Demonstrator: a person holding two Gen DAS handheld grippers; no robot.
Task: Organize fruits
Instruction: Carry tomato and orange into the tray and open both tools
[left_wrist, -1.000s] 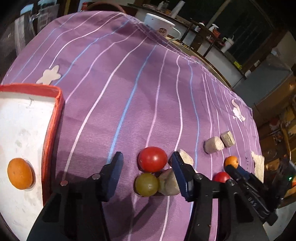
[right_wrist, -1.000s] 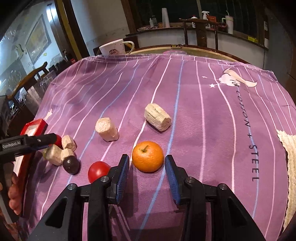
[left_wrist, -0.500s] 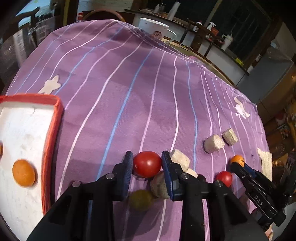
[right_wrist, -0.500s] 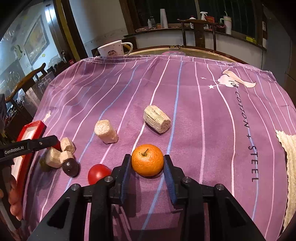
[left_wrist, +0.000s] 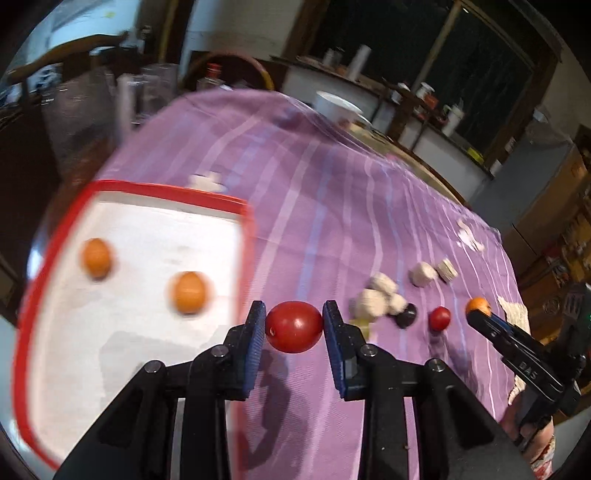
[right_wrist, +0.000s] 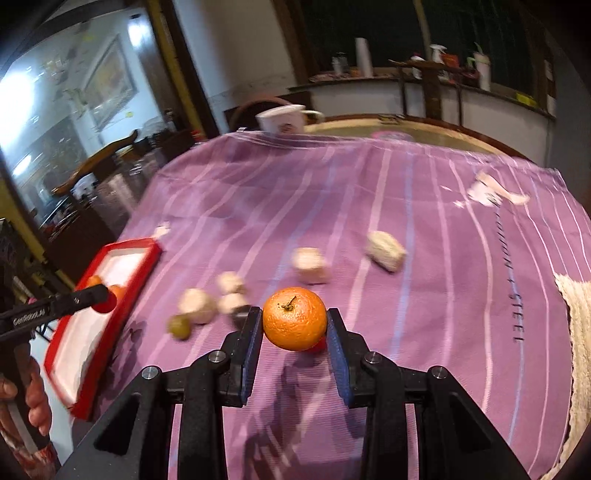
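Clamping a red tomato (left_wrist: 294, 327), left gripper (left_wrist: 294, 328); right gripper (right_wrist: 294, 319) pinches an orange (right_wrist: 294, 318).

Both wrist views angled down, close, sharing purple cloth (left_wrist: 332, 229) and tray (right_wrist: 122, 245)

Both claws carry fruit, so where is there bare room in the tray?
The red-rimmed tray is bare in front of its two oranges and along its right wall. The cloth by the pale chunks is crowded.
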